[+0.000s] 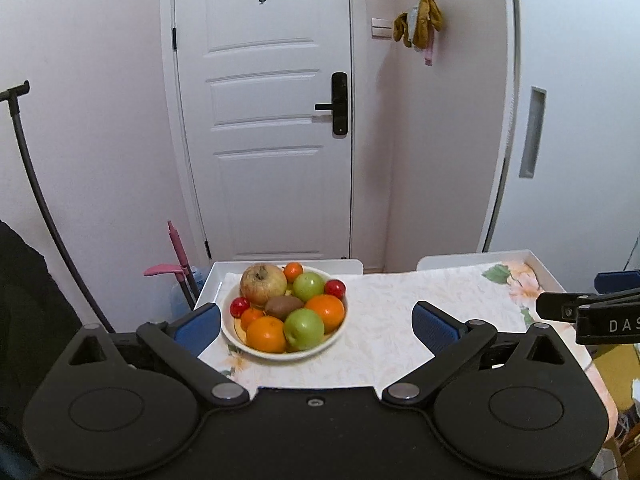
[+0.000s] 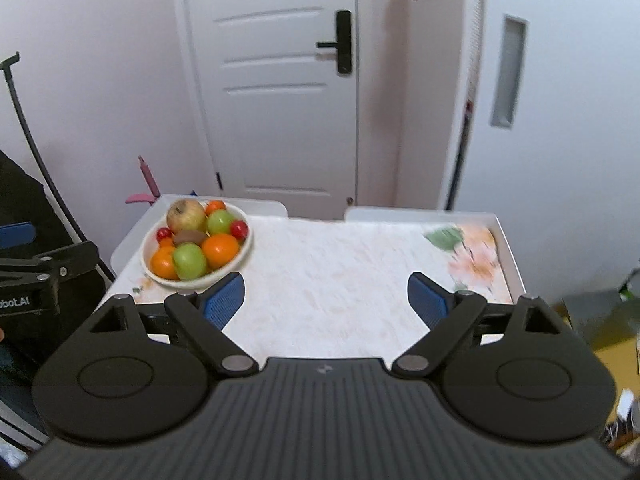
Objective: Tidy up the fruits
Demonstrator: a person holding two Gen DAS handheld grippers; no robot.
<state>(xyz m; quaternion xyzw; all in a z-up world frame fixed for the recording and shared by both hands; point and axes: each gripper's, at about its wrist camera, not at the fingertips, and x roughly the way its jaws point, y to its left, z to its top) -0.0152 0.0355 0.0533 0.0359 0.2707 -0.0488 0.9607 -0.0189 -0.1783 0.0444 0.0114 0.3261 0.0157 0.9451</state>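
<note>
A white bowl (image 1: 236, 330) stands at the table's far left, also in the right wrist view (image 2: 149, 264). It holds a large yellowish apple (image 1: 263, 284), two green apples (image 1: 304, 328), oranges (image 1: 326, 310), a brown kiwi (image 1: 283, 306), small red fruits (image 1: 335, 288) and a small tangerine (image 1: 293, 270). My left gripper (image 1: 318, 324) is open and empty just short of the bowl. My right gripper (image 2: 326, 300) is open and empty over the table's middle; it also shows in the left wrist view (image 1: 580, 312).
The white table (image 2: 506, 248) has a raised rim and a floral cloth (image 2: 332, 280). A white door (image 1: 272, 120) stands behind it. A pink mop (image 1: 176, 264) and a black pole (image 1: 36, 200) stand at the left. A cupboard (image 1: 568, 120) is at the right.
</note>
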